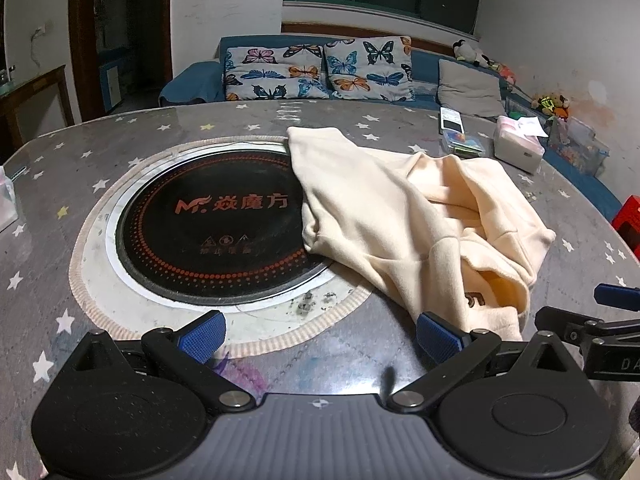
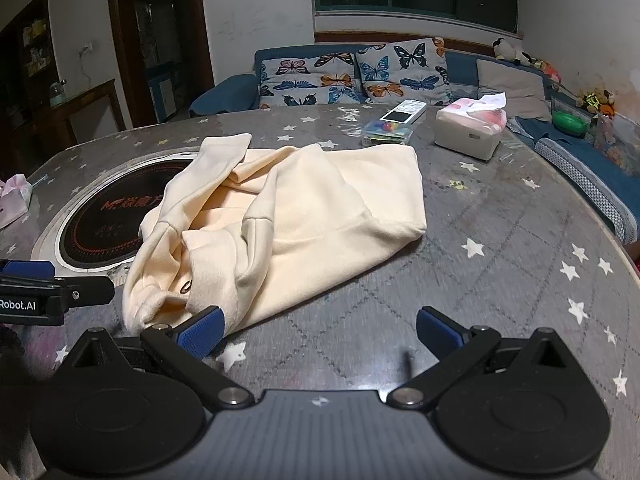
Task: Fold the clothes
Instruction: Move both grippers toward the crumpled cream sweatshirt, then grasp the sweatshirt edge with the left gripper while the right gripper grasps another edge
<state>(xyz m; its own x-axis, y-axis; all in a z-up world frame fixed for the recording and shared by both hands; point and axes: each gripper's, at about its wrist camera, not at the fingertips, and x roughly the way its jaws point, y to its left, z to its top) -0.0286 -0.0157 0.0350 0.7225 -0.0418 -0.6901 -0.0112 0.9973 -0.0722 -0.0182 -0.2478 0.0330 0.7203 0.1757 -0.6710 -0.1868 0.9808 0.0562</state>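
Observation:
A cream sweatshirt [image 1: 404,220] lies crumpled on the star-patterned table [image 1: 80,152], partly over the black round hotplate [image 1: 212,224]. It also shows in the right wrist view [image 2: 288,216], with a sleeve folded over its middle. My left gripper [image 1: 320,338] is open and empty, its right pad next to the garment's near hem. My right gripper [image 2: 318,332] is open and empty, its left pad at the garment's near edge. The right gripper's tip shows at the far right of the left wrist view [image 1: 600,312].
A tissue box [image 2: 470,132], a remote [image 2: 404,112] and a small clear box of coloured items [image 2: 386,132] sit at the table's far side. Another tissue pack [image 2: 14,196] lies at the left. A blue sofa with butterfly cushions [image 2: 352,76] stands behind the table.

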